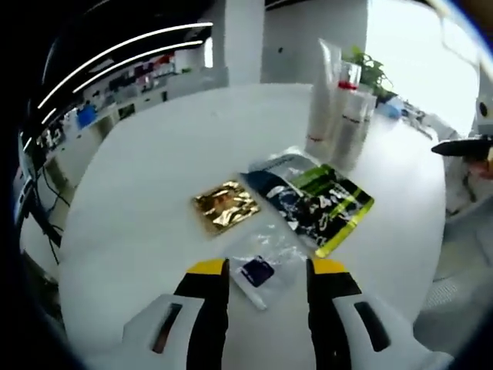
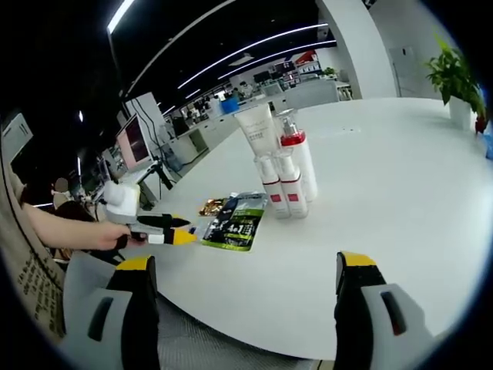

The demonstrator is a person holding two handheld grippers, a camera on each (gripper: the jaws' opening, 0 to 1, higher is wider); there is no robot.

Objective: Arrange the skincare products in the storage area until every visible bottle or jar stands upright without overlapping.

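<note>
Four skincare containers stand upright in a tight cluster on the round white table (image 2: 385,177): a tall white tube (image 2: 258,129), a clear bottle with a red cap (image 2: 297,158) and two small white bottles (image 2: 281,185). The left gripper view shows the same cluster (image 1: 339,108) at the far side. A gold sachet (image 1: 225,206), a dark green pouch (image 1: 320,202) and a small clear sachet with a blue square (image 1: 256,271) lie flat. My left gripper (image 1: 268,270) is open, its yellow tips either side of the small sachet. My right gripper (image 2: 246,266) is open over the near table edge, holding nothing.
A potted plant (image 2: 454,77) stands at the table's far right edge. A person's hand (image 2: 108,235) holds the left gripper (image 2: 166,231) beside the green pouch (image 2: 235,223). Office desks and a monitor (image 2: 132,142) lie beyond the table. The right gripper (image 1: 462,146) pokes in at the right.
</note>
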